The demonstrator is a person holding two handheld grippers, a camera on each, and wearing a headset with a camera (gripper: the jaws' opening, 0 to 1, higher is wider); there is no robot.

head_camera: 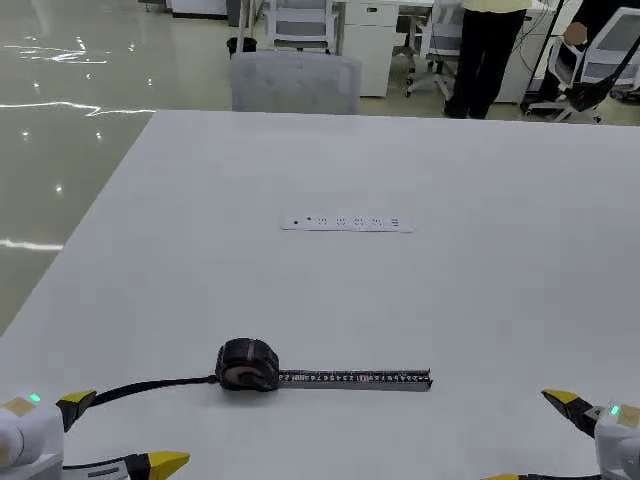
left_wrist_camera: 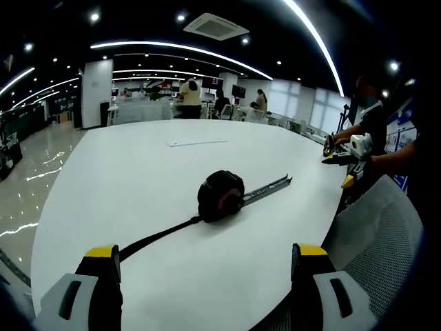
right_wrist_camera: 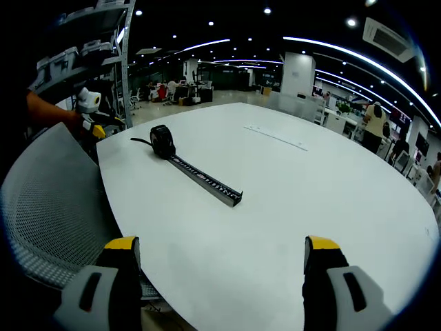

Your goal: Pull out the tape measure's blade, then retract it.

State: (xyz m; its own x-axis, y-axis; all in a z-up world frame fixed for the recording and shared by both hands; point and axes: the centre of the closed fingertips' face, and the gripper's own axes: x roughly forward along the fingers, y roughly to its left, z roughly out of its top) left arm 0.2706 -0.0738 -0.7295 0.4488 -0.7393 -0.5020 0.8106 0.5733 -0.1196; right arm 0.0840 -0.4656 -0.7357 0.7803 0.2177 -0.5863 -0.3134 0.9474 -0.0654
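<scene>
We see the tape measure (head_camera: 247, 364), a dark round case, lying on the near part of the white table (head_camera: 480, 300), a little left of the middle. Its blade (head_camera: 355, 378) is drawn out and lies flat on the tabletop, running right from the case to its hooked end, which nothing touches. A black strap (head_camera: 150, 386) trails left from the case toward the left gripper (head_camera: 120, 434). Its end comes just beside that gripper's farther yellow tip, and we cannot tell whether the two touch. The left gripper sits at the near left edge of the table with its jaws spread wide and nothing between them. In the left gripper view the case lies ahead, between the two yellow tips and well beyond them. The right gripper (head_camera: 530, 438) sits at the near right edge, well apart from the blade's end, its jaws likewise spread wide and empty. In the right gripper view the blade runs from the case toward the near side of the table. Farther along the table, past the tape measure, a flat white socket strip (head_camera: 346, 222) lies on the tabletop. Beyond the far edge stands a grey chair (head_camera: 294, 82). At the far right a person (head_camera: 490, 50) in dark trousers stands among office chairs on a glossy floor (head_camera: 70, 120).
</scene>
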